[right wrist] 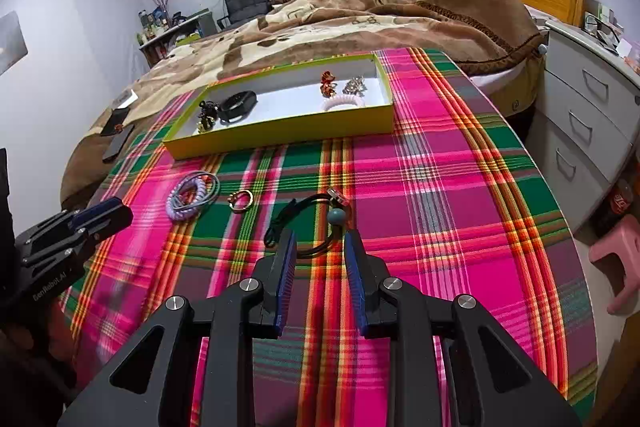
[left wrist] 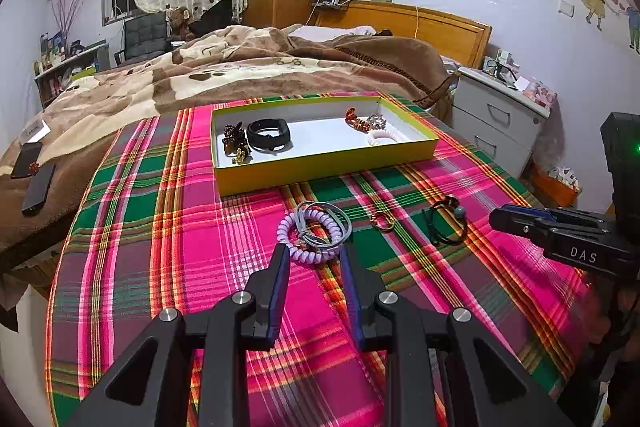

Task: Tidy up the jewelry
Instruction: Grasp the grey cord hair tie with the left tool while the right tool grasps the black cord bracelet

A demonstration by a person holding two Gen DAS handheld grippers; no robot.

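Observation:
A yellow tray (left wrist: 320, 167) (right wrist: 280, 139) on the plaid cloth holds a black band (left wrist: 269, 134), dark beads (left wrist: 234, 141), orange and silver pieces (left wrist: 362, 121) and a white coil tie (left wrist: 386, 138). A lilac coil hair tie with a grey loop (left wrist: 308, 237) (right wrist: 192, 197), a gold ring (left wrist: 382, 221) (right wrist: 241, 201) and a black hair tie with a teal bead (left wrist: 446, 223) (right wrist: 312, 223) lie on the cloth. My left gripper (left wrist: 314, 251) is open, its tips at the lilac tie's near edge. My right gripper (right wrist: 320, 239) is open, straddling the black tie.
The plaid cloth (left wrist: 200, 247) covers a table against a bed with a brown blanket (left wrist: 240, 67). Two phones (left wrist: 34, 171) lie on the blanket at left. White drawers (right wrist: 588, 107) and a pink stool (right wrist: 616, 259) stand at right.

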